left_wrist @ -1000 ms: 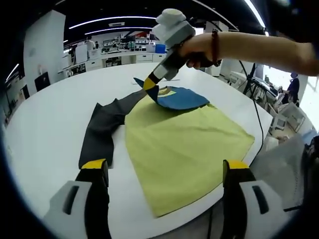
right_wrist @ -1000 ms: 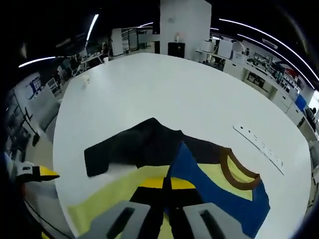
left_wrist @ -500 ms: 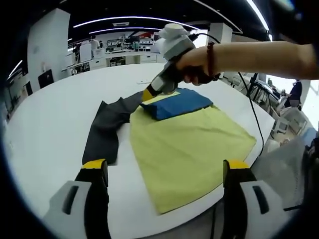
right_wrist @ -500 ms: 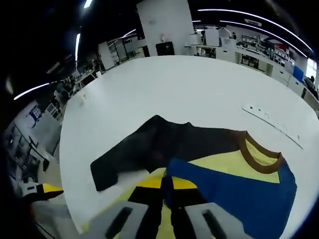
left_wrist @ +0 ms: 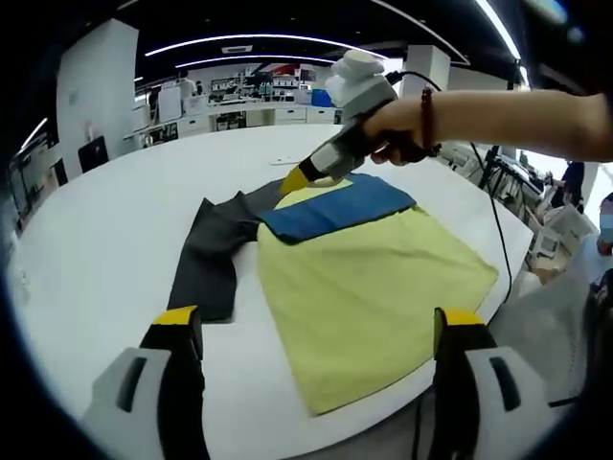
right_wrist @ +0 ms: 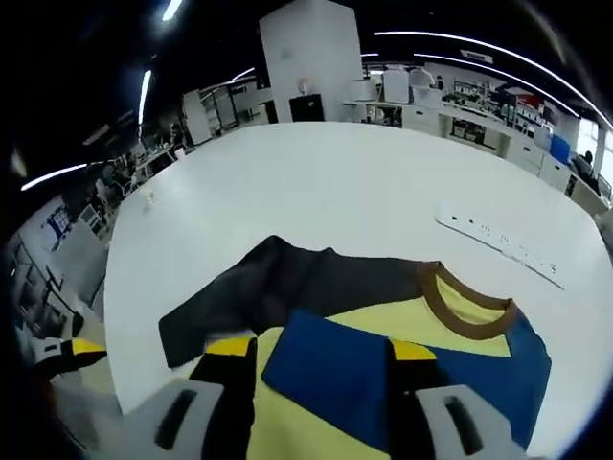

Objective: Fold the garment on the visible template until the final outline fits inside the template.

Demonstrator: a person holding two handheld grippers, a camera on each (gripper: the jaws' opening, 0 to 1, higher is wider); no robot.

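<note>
A yellow shirt (left_wrist: 374,287) lies flat on the round white table (left_wrist: 96,211). Its blue sleeve (left_wrist: 335,206) is folded in across the upper body, and its dark grey sleeve (left_wrist: 211,259) stretches out to the left. My left gripper (left_wrist: 318,318) hovers open over the table, short of the shirt's hem. A hand holds my right gripper (left_wrist: 299,178) just above the blue sleeve's corner. In the right gripper view, my right gripper (right_wrist: 321,348) is open with the blue sleeve (right_wrist: 326,374) lying beneath its jaws. The brown collar (right_wrist: 465,299) and dark sleeve (right_wrist: 259,287) lie beyond.
A white perforated strip (right_wrist: 498,247) rests on the table past the collar. The shirt's hem reaches close to the table edge (left_wrist: 421,388). A black cable (left_wrist: 493,216) trails off the table's right side. My left gripper's yellow tip (right_wrist: 81,348) shows at the left.
My right gripper carried the blue sleeve inward over the yellow body, laid it flat, then opened and let it go. The left gripper stayed open and barely moved.
</note>
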